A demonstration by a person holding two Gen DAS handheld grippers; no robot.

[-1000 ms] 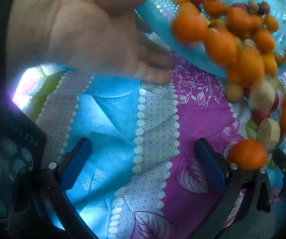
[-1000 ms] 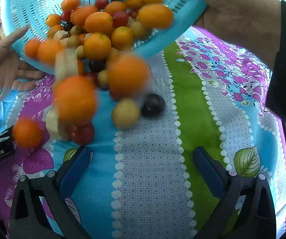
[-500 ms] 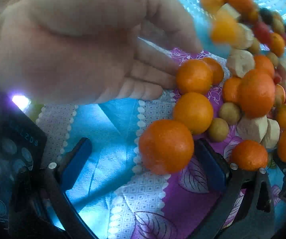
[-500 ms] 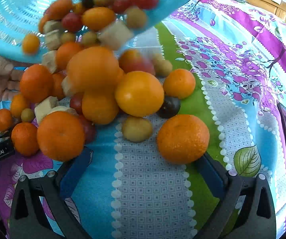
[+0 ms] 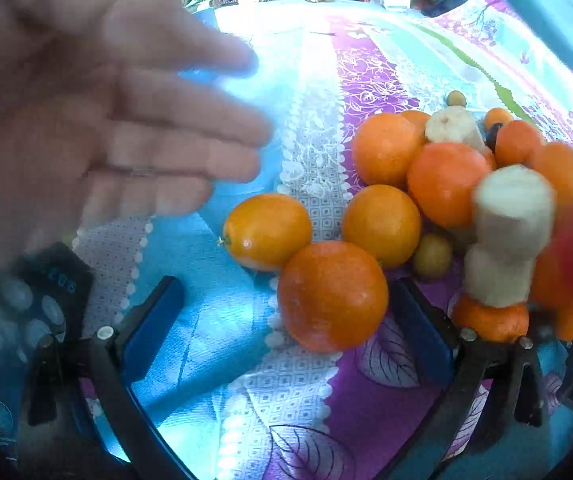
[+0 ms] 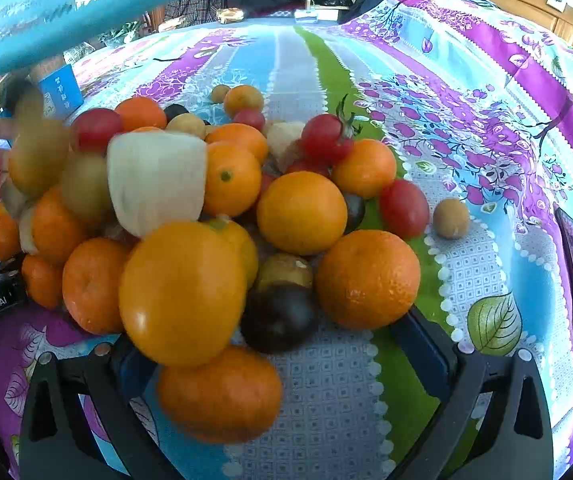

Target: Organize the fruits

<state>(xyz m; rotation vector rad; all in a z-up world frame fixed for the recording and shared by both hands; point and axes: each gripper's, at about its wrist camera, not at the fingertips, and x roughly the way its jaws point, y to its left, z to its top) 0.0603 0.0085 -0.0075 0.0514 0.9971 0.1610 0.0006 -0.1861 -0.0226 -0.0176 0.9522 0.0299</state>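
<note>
On the cloth lie four red tomatoes (image 6: 327, 137), two dark plums (image 6: 279, 317) and (roughly) a dozen oranges (image 6: 367, 278).

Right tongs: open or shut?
Open. Right tongs show blue pads spread wide, gripping nothing; loose oranges sit between them on the tablecloth.

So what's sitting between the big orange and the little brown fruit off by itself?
In the right wrist view, only a red tomato lies between the big orange and the lone brown fruit; beyond it, bare tablecloth.

Black-framed grippers (image 5: 286, 320) w/ blue pads (image 5: 154, 324), silver screws, "GenRobot.AI" marking.
</note>
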